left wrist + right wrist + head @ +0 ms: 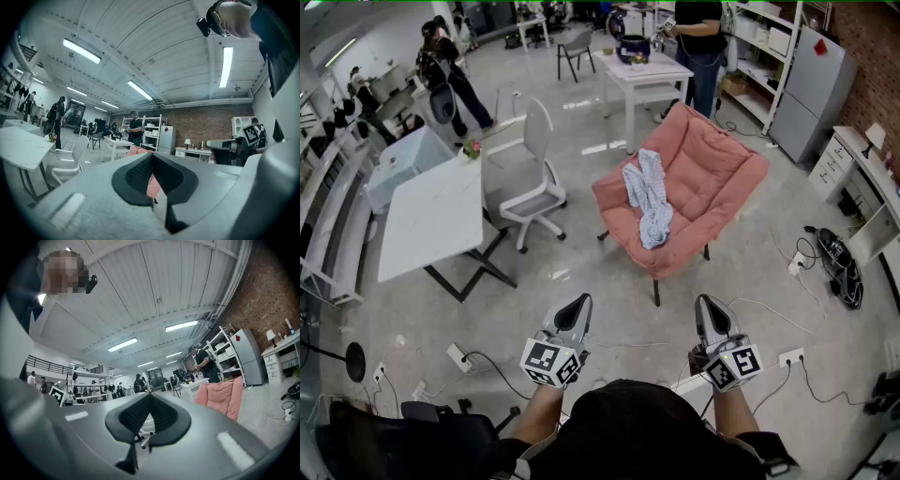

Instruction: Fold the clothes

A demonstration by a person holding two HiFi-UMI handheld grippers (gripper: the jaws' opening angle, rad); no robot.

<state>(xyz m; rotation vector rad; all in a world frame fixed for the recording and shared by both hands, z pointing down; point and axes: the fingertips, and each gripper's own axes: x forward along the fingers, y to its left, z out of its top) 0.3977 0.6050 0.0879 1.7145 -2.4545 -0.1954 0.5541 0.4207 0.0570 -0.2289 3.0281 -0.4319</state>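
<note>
Head view: left claw (577,306) and right claw (707,306) both closed, empty, facing the garment (649,199) on a pink chair (717,173).

Grey left tongs (578,303), grey right tongs (709,303), black ribbed pads (139,174), black-and-white marker cubes (551,362), black top (637,433)

A: The pink quilted armchair (712,178) looks like soft matt cloth; the pale crumpled garment (649,202) is thin fabric.

B: The grey floor (609,309) shines, smooth. The left tool (578,301) is matt grey plastic, its black pads (137,175) ribbed.
</note>
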